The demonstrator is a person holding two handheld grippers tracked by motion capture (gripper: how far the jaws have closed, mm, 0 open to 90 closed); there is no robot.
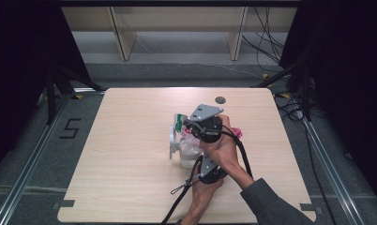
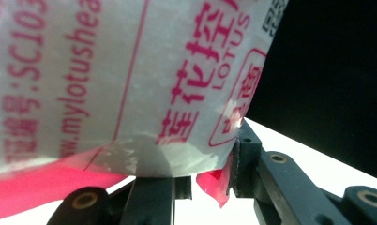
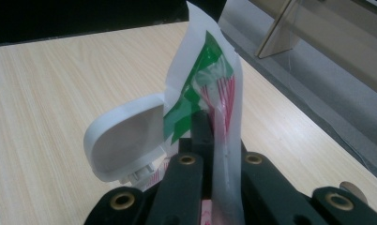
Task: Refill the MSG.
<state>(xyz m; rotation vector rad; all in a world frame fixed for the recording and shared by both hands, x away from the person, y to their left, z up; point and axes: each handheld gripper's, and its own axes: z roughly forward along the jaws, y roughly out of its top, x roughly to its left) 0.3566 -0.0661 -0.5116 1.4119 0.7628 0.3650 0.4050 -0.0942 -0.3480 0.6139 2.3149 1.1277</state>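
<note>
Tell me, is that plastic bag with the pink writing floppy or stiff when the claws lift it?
Probably floppy: the plastic bag is thin film, and its top edge folds flat where the right claw pinches it. It looks light for its size and may sag or swing. The film looks glossy, so it could slip from the left claw.

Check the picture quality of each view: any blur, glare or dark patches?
High view: evenly lit table, black surroundings, soft detail. Left gripper view: the printed plastic bag is so close that its red lettering blurs; bright glare off the table below, black background. Right gripper view: the bag's top edge is sharp, the floor behind soft.
</note>
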